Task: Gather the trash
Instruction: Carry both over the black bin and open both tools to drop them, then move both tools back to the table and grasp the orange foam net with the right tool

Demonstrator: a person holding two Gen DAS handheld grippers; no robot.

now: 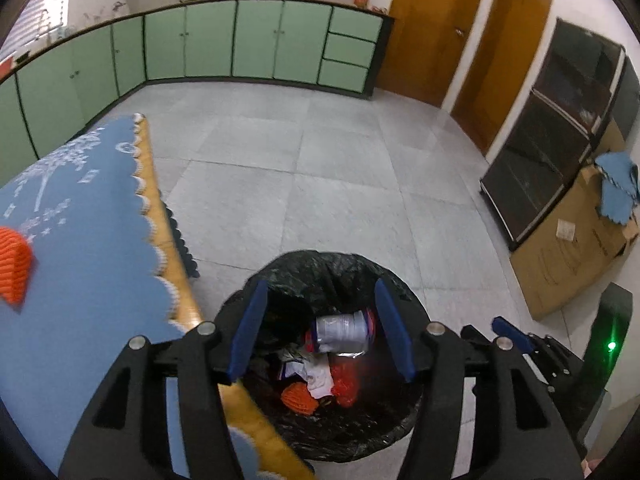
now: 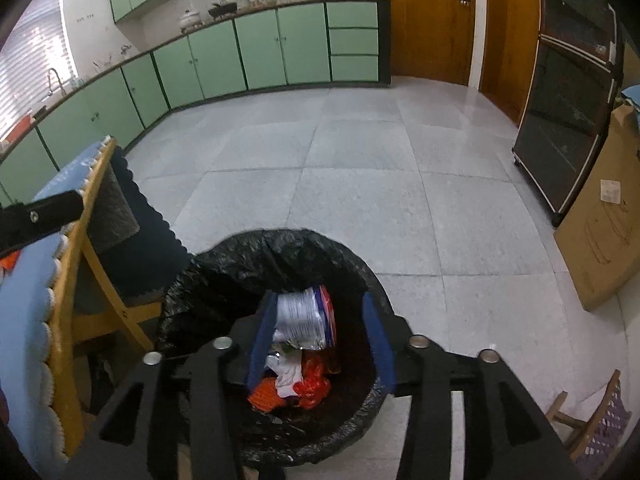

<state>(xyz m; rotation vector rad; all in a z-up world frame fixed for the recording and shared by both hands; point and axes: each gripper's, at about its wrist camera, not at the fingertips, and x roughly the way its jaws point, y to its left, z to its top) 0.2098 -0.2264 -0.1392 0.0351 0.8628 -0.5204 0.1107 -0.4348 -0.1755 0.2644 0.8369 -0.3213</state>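
Observation:
A bin lined with a black bag (image 1: 320,268) stands on the floor beside the table; it also shows in the right wrist view (image 2: 256,256). Inside lie a white-and-blue wrapper (image 1: 344,330) (image 2: 300,316), white paper scraps (image 1: 316,380), red plastic (image 1: 346,384) (image 2: 314,384) and an orange mesh piece (image 1: 298,398) (image 2: 264,394). My left gripper (image 1: 322,288) is open and empty over the bin. My right gripper (image 2: 320,300) is open and empty over the bin too. Another orange mesh piece (image 1: 14,264) lies on the blue tablecloth (image 1: 80,208) at the left.
The wooden table edge (image 1: 154,184) (image 2: 92,184) is close on the left of the bin. A cardboard box (image 1: 568,248) and dark glass cabinet (image 1: 552,136) stand at the right. Green cabinets (image 1: 256,40) line the far wall. A small stool (image 2: 596,424) is at lower right.

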